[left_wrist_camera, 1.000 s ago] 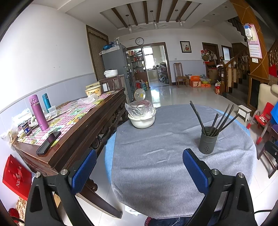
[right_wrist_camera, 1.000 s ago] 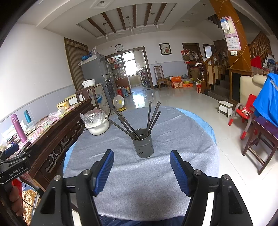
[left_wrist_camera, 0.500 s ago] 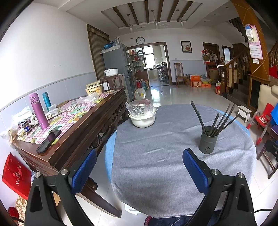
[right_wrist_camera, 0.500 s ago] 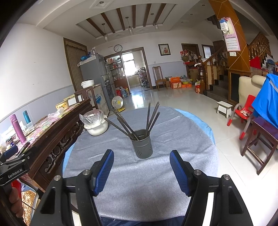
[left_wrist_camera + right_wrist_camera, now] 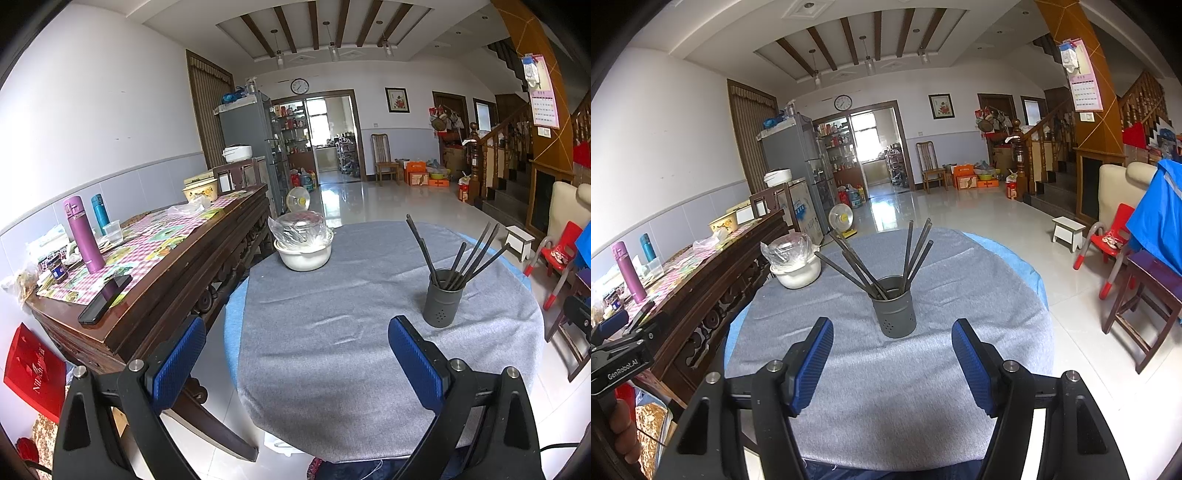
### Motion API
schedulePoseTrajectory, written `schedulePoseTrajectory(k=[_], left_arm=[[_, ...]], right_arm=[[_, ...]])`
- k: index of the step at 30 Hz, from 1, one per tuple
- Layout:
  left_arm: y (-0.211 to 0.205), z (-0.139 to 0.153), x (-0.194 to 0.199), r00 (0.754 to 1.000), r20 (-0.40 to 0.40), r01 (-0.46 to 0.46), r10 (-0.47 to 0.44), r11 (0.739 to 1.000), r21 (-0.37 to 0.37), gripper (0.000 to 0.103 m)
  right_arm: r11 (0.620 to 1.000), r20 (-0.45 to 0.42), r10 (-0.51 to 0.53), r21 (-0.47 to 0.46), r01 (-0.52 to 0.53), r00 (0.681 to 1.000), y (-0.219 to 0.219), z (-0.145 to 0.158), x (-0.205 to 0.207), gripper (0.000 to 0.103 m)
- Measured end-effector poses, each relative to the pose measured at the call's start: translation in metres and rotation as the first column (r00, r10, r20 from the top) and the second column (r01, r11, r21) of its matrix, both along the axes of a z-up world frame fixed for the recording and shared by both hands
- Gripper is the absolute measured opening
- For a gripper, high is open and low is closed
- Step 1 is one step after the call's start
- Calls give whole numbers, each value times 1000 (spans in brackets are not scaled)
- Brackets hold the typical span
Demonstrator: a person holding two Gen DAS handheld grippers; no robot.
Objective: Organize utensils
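Holding both claws apart and empty, we find the utensil holder [image 5: 894, 308] upright dead ahead of the right gripper [image 5: 892, 363], its sticks [image 5: 908, 254] fanning upward, whereas from the left gripper [image 5: 295, 360] it lies ahead-right, so the right is nearer.

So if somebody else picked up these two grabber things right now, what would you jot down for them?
Left gripper: open, empty, held over the near edge of the round table.
Right gripper: open, empty, aimed at the grey utensil holder, not touching it.
Things: the holder stands upright on the grey cloth; dark chopsticks are in it, fanned out. A white bowl covered in plastic sits at the far left of the table.
Done: every utensil in view is already in the holder; none lies loose on the cloth.
Left: it looks like little remains, perhaps straightening the sticks; check for pieces out of view.
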State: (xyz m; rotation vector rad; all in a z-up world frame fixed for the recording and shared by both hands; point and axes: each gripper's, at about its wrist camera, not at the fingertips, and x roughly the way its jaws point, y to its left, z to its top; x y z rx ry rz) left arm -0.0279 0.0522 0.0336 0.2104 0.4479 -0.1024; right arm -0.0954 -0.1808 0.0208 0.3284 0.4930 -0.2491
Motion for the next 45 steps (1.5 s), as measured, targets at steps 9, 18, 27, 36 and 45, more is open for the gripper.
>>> schedulePoseTrajectory(k=[9,18,27,36,45], left_arm=[[0,1,-1,1000,-1,0,0,1000,-1,99],[1,1,-1,1000,-1,-1,1,1000,-3,99],[0,0,-2,1000,-5,-4,4,1000,-4,99],[1,-3,-6,1000,-6,-10,10,1000,-9,99],[-1,-4,-11,1000,-8,-14,14,1000,-12,99]], right_arm=[[1000,2,1,-4,-1,1000,2,3,0,70],[1000,0,3,-9,-3,1000,6,2,1,70],[1000,-5,10,-11,-10,1000,7,0,1,70],[1000,-10,18,-15,-18,1000,7,-2,2,70],[1000,-11,19,-17,-19,1000,8,-2,2,70]])
